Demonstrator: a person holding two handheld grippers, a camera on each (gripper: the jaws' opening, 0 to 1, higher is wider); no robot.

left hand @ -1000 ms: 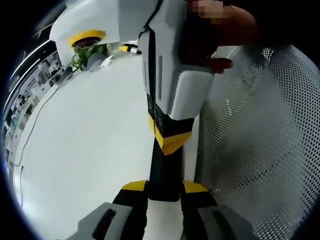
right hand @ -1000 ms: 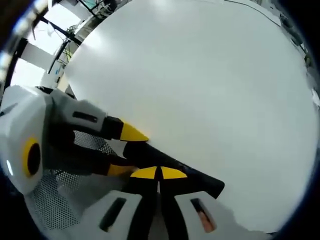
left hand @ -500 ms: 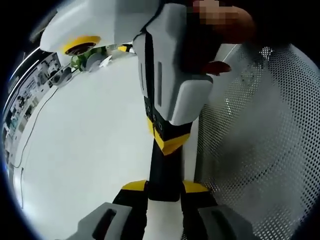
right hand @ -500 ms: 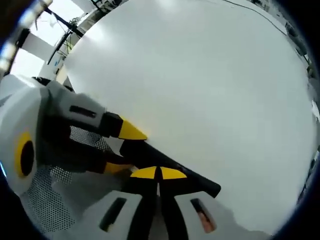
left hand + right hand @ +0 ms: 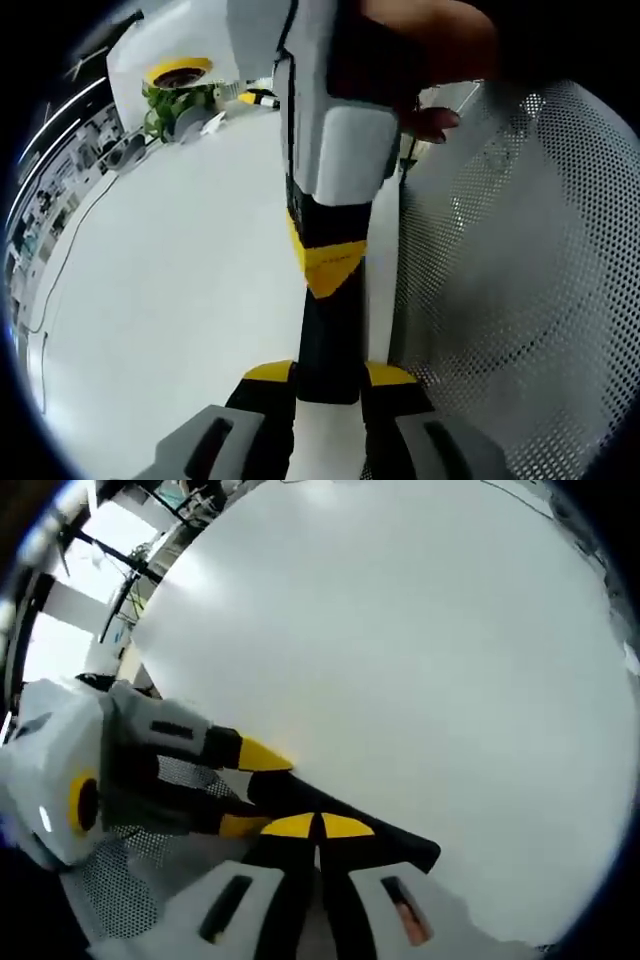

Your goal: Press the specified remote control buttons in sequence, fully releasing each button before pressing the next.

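White counter [image 5: 400,660] runs broad and bare w/ a workshop bkgd at its far edge: a green plant [image 5: 165,105] and shelving clutter in the left gripper view, metal framing in the right gripper view. Perforated white mesh surface [image 5: 520,280] lies beside the action, to the right in the left gripper view.

Remote control [image 5: 330,330], a slim black bar, sits clamped between the left tool [image 5: 330,372] jaws, yellow pads pinching its near end, so jaws are narrowed down onto it rather than fully closed. It points away from the camera, just above the counter near the mesh edge. Probably held this way to steady it and keep the button face up for pressing.

Right tool [image 5: 325,265] comes down from above in the left gripper view, a hand [image 5: 430,60] wrapped on its grey body, yellow tip resting on or right at the remote's top face; contact can't be confirmed. In the right gripper view its own yellow tips [image 5: 318,827] look closed together w/ nothing between them, sitting over the black remote [image 5: 350,825], used as a poking finger. Left tool [image 5: 215,780] shows there too, gripping the remote's other end.

Judgement: mid-sequence, at a press. Which button, can't tell; no buttons legible. Next needs a clean lift-off before the next press.
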